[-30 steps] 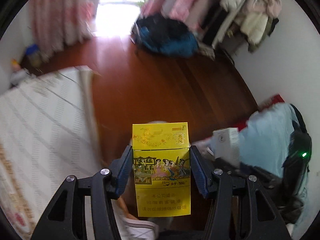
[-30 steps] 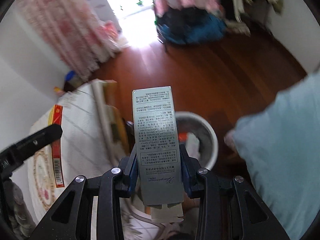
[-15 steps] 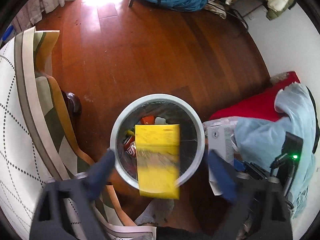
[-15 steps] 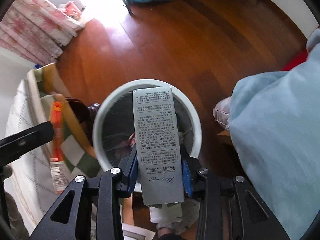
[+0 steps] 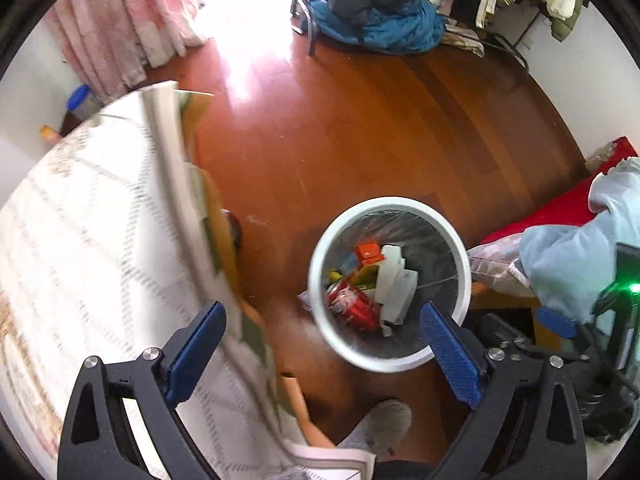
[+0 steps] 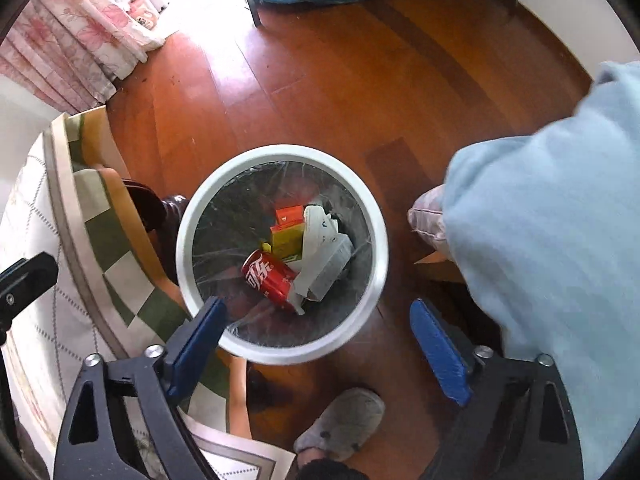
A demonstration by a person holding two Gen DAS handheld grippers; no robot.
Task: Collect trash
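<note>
Floor: reddish wooden boards [image 6: 320, 80], carrying a white round bin [image 6: 380, 256].
Left gripper [image 5: 322, 340]: jaws spread wide, holding nothing, hovering beside the bin [image 5: 320, 264] on the table side.
Right gripper [image 6: 316, 336]: jaws wide apart, empty, above the bin's near rim.
Trash: red cola can [image 6: 270, 276], yellow box [image 6: 286, 240], orange box [image 6: 290, 214] and white cartons [image 6: 324, 256], all lying inside the bin.
Table: patterned cloth [image 6: 40, 320], left of the bin.
Slipper: grey [image 6: 340, 424], just below the bin.
</note>
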